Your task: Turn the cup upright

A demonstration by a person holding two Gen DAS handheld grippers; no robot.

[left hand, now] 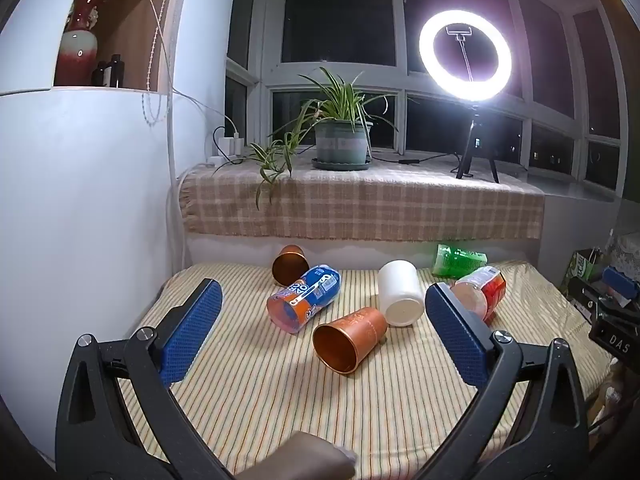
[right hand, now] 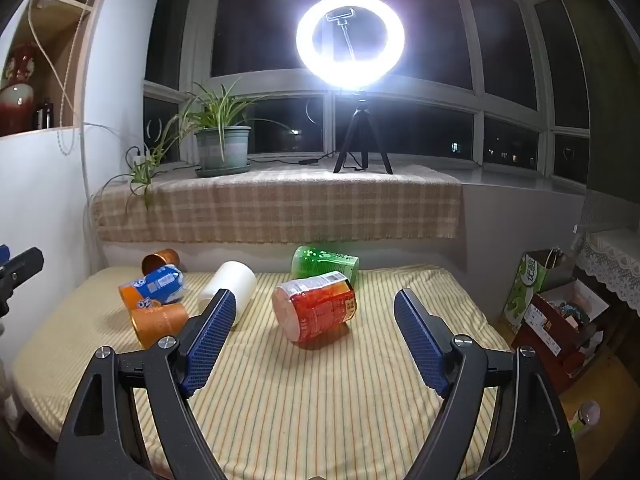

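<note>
Several cups lie on their sides on a striped table [left hand: 280, 400]. A near copper cup [left hand: 348, 340] has its mouth toward me; it also shows in the right wrist view [right hand: 160, 322]. Others are a blue-orange printed cup [left hand: 304, 298], a white cup [left hand: 400, 298], a red printed cup [right hand: 316, 310], a green cup [right hand: 324, 262] and a far copper cup [left hand: 288, 264]. My left gripper [left hand: 324, 312] is open and empty, hovering before the near copper cup. My right gripper [right hand: 316, 308] is open and empty, before the red cup.
A checked cloth covers the windowsill [left hand: 360, 208] behind the table, holding a potted plant [left hand: 340, 140] and a lit ring light on a tripod [left hand: 466, 56]. A white wall [left hand: 80, 200] is on the left. Boxes and bags [right hand: 560, 320] stand to the table's right.
</note>
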